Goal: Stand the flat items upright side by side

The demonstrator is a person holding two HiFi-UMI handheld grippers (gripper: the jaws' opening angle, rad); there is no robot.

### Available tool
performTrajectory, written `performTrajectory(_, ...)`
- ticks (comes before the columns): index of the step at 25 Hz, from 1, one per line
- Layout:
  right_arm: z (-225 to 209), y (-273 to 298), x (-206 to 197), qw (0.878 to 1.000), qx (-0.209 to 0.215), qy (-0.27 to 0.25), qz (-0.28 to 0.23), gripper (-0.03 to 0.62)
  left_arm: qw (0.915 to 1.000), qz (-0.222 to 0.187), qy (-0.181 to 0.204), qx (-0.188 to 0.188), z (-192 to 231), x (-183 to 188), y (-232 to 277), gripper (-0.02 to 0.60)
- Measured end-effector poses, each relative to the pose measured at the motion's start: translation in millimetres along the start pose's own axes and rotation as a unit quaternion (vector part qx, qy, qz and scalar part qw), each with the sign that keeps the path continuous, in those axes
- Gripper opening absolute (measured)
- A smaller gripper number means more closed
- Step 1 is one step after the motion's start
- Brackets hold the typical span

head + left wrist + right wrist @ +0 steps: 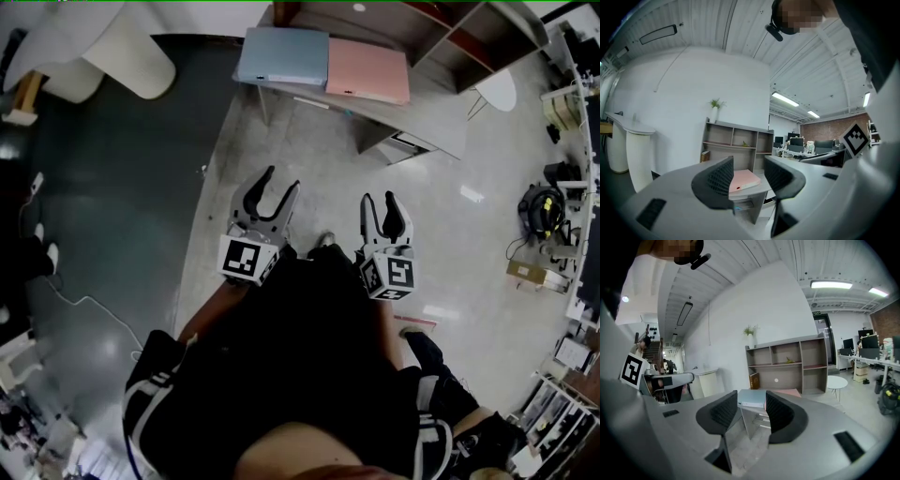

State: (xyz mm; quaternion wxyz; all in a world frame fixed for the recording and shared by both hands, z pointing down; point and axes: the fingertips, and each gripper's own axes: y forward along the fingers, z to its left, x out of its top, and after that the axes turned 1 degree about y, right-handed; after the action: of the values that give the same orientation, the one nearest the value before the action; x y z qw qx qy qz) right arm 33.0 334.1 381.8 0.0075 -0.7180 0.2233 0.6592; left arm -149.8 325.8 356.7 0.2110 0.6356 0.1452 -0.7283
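So the two flat things, a blue folder [283, 56] and a pink folder [368, 70], are both lying flat on the grey desk [433, 127], edge to edge, blue one on the left. Neither is stood up yet. They're well ahead of both grippers, nothing is touching them. The left gripper [281, 180] has its jaws about half open with nothing in them; in the left gripper view the pink folder [743, 179] just shows far off through the gap. Same deal with the right gripper [378, 199]: jaws partly apart and empty, and in the right gripper view the blue folder [752, 398] sits in the distance between the pads. The two grippers are held side by side, close to the person's body, over the pale floor. Behind the desk, further out from the grippers, is an open shelf unit [787, 362] with a small plant [750, 331] on top, and off to the right of it a round white table [836, 380].
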Motion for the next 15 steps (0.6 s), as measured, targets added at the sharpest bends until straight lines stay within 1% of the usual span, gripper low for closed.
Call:
performTrajectory(3, 14, 6, 0, 1.000, -0.005, 0.001, -0.004, 0.196, 1.0000, 0.004, 0.001, -0.006, 14, -4, -6, 0.195)
performTrajectory(7, 18, 14, -1, 1.000, -0.009, 0.000, -0.002, 0.196, 0.9999, 0.003, -0.002, -0.012, 21, -7, -6, 0.195)
performTrajectory(10, 13, 21, -3, 1.000, -0.008, 0.004, 0.003, 0.196, 0.9998, 0.012, -0.004, -0.013, 20, -12, 3, 0.195)
performTrajectory(15, -7, 44, -4, 1.000, -0.006, 0.008, 0.005, 0.196, 0.9998, 0.017, -0.002, -0.014, 22, -19, 31, 0.195)
